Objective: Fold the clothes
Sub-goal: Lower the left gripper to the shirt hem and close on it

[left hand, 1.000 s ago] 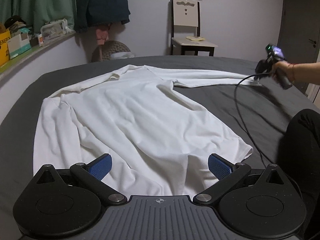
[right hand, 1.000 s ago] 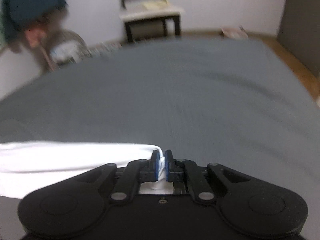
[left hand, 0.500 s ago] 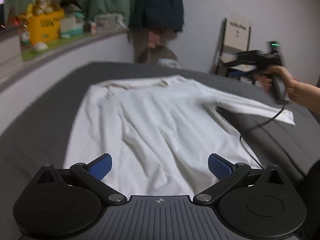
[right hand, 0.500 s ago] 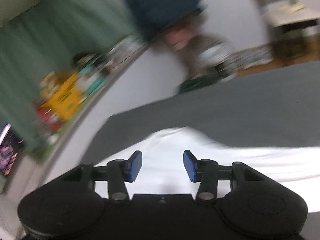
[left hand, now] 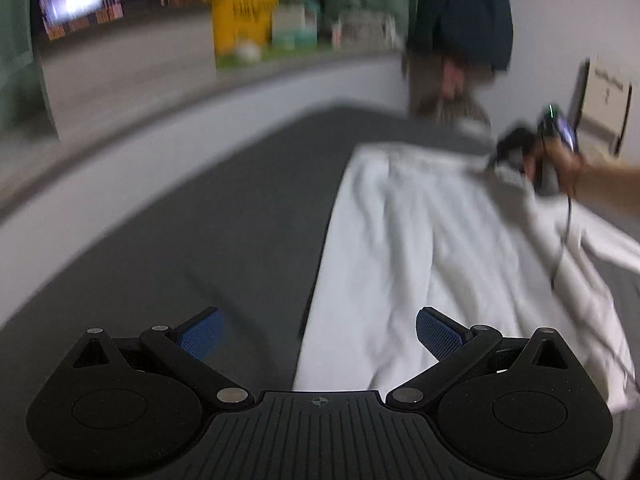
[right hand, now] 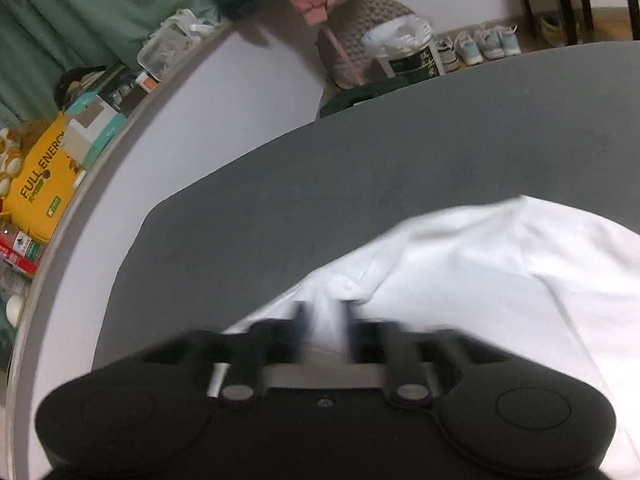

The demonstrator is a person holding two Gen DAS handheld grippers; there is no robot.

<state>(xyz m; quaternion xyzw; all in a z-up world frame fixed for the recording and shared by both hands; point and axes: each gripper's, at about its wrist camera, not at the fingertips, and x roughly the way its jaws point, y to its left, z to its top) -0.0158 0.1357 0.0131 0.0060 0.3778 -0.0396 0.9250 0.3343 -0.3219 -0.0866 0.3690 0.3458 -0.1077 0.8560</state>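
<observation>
Shirt (left hand: 432, 264) flat on bed (left hand: 200, 240). Left gripper (left hand: 318, 334) wide open at hem corner; right gripper (right hand: 323, 330) part-open, blurred, astride shoulder fabric. Side fold starting: both must pinch.

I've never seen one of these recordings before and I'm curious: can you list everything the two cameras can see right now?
shirt: one, white, long-sleeved, spread on the bed
bed cover: one, dark grey, under the shirt
yellow box: one, on the ledge by the green curtain
white bucket: one, on the floor beyond the bed
shoes: a few, pale, on the floor by the wall
dark jacket: one, hanging on the wall
left gripper: one, black with blue pads, jaws wide open above the shirt's hem
right gripper: one, black, blurred, jaws narrowly apart around shirt cloth near the collar
</observation>
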